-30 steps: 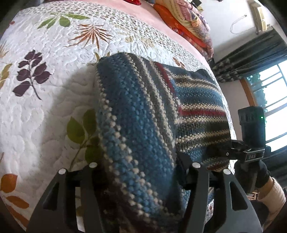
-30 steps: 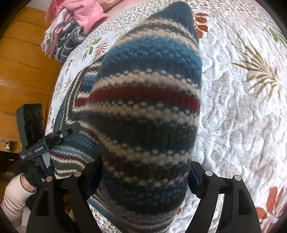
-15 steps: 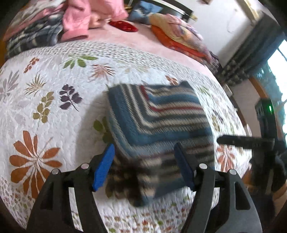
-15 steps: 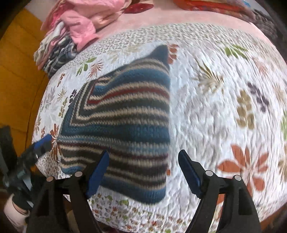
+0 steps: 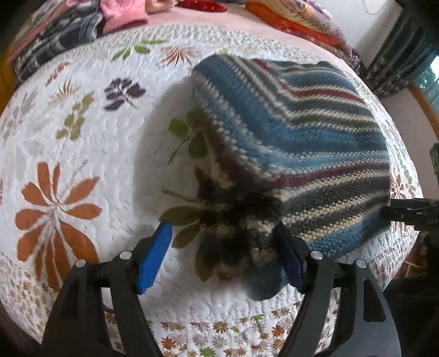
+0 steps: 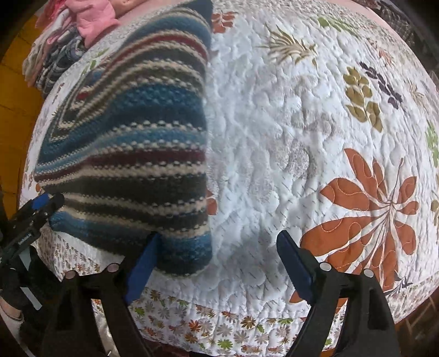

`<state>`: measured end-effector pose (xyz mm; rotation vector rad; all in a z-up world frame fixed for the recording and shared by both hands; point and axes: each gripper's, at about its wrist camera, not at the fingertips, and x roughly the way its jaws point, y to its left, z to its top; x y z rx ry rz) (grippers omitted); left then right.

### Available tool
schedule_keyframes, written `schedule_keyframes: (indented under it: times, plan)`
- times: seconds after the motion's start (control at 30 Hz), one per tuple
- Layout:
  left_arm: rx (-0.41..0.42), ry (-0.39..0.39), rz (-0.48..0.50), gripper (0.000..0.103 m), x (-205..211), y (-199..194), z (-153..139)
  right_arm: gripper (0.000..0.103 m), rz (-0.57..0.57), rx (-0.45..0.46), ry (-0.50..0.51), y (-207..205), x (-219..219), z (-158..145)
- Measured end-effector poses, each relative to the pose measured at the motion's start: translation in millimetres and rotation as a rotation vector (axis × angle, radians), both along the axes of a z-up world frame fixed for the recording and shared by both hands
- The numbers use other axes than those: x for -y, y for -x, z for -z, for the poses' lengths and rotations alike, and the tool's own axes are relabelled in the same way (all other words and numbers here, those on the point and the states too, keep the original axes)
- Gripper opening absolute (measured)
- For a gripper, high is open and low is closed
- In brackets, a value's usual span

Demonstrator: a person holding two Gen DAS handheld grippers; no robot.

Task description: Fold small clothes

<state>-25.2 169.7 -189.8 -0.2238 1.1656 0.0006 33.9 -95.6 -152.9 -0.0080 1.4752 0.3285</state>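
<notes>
the left gripper [image 5: 223,256] stands with its jaws wide, holding nothing; the near left corner of the knit [image 5: 290,142] lies between its blue pads [image 5: 153,255], blurred and dark there, and whether the right-hand pad touches the wool i cannot tell. the right gripper [image 6: 216,263] is spread wide as well and holds nothing, its left pad just at the knit's [image 6: 129,142] near right corner, the rest of the gap over bare quilt [image 6: 274,142]. the striped knit itself lies on the quilt near the bed's front edge, in what looks like a folded, roughly square packet with its stripes meeting at an angle, though the near left corner looks rumpled and not flat. farther back on the bed sits a heap of other clothes [image 5: 63,30], pink and plaid among them, and stacked bedding [image 5: 299,19] toward the curtains [image 5: 406,52]. my reading: the fold on this piece is mostly done and the piece is released, with perhaps the near corner to smooth or one more fold to make; the heap behind suggests more garments are left to do.
</notes>
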Motion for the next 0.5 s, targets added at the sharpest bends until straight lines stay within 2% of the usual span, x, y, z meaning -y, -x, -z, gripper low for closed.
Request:
schedule_keyframes:
  times: [0.1,0.2,0.33,0.43,0.5]
  plan:
    - [-0.013,0.026,-0.014,0.075,-2.8,1.2,-7.3,0.085,0.0,0.015,0.007,-2.3,-4.7,-8.2]
    - [0.0,0.039,0.003,0.074,-3.8,7.4,-32.4,0.086,0.007,0.095,-0.002,-1.4,-9.0,-37.5]
    - [0.041,0.022,-0.02,0.086,-4.6,22.3,-62.1,0.092,0.013,0.21,0.006,12.4,-13.1,-75.3]
    - [0.08,0.042,-0.038,0.086,-6.0,35.6,-80.9,0.095,0.017,0.296,-0.076,33.6,-20.1,-103.8]
    - [0.111,0.019,-0.052,0.09,-4.1,46.1,-93.2,0.098,0.039,0.327,-0.13,43.4,-19.0,-115.8]
